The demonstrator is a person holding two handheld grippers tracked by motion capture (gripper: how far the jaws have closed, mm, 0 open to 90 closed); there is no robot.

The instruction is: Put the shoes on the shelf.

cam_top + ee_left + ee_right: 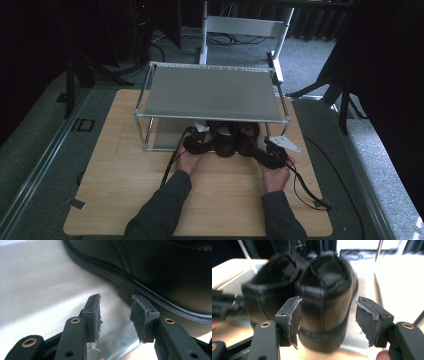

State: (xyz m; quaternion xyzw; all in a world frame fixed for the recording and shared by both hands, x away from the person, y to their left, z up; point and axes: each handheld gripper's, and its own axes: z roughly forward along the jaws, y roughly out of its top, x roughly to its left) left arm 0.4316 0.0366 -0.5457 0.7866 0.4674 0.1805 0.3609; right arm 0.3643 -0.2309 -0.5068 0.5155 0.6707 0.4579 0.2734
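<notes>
The right gripper (327, 322) has its jaws wide apart around the heel of the right shoe (327, 305); the left pad looks to brush the leather, the right pad stands clear, so nothing is gripped. The left gripper (115, 315) has its jaws part open with nothing between them, the left shoe (160, 272) just beyond their tips. Both shoes stand side by side on the lower shelf of the rack (210, 92) on the bench (125, 175).
</notes>
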